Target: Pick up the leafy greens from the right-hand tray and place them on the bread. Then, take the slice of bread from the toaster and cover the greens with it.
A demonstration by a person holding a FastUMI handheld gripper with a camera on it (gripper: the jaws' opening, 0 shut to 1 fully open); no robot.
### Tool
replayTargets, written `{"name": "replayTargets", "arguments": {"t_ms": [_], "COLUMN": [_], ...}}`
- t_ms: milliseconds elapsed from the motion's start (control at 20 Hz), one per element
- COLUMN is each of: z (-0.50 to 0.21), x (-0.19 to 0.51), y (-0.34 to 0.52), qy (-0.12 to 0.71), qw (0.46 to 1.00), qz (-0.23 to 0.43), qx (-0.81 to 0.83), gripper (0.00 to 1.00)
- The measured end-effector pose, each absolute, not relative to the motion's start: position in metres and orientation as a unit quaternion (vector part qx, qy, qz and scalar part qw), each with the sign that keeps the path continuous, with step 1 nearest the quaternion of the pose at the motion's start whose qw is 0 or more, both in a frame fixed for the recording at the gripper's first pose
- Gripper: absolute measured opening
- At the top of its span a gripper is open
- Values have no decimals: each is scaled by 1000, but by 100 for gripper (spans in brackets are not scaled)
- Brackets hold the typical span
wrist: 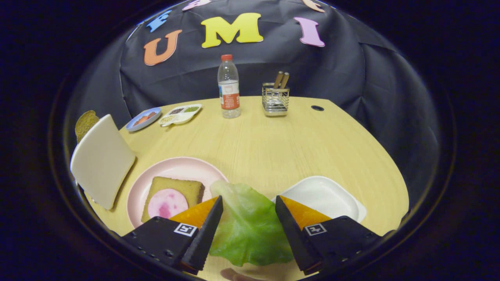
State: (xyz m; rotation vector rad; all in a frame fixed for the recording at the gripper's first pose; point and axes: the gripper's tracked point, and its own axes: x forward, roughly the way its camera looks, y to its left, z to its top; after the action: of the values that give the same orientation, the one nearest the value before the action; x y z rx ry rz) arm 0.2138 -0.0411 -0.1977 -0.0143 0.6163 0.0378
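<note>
My hand-held gripper [249, 207] pinches a pale green lettuce leaf [246, 226] between both fingers, just right of the round pink plate [172, 166] carrying brown bread [189, 187] topped with a pink ham slice [168, 203].

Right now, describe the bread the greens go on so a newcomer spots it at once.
Start at the wooden table, then find the pink plate beside the white toaster, just ahead of the gripper, whose fingers sit either side of the lettuce leaf. The bread lies flat on that plate. Unlike the slice in the toaster, it carries a round pink slice of meat.
</note>
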Motion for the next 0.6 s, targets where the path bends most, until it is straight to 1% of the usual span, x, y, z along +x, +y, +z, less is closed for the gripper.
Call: {"name": "replayTargets", "arguments": {"t_ms": [150, 200, 300, 400, 500, 600], "z": [-202, -202, -199, -195, -193, -194], "x": [215, 216, 213, 211, 209, 206], "y": [-38, -37, -36, -37, -34, -38], "qy": [311, 308, 303, 297, 294, 299], "qw": [950, 951, 953, 954, 955, 954], "qz": [19, 21, 24, 23, 29, 21], "qx": [0, -2, -6, -10, -4, -2], "gripper": [84, 81, 60, 44, 33, 13]}}
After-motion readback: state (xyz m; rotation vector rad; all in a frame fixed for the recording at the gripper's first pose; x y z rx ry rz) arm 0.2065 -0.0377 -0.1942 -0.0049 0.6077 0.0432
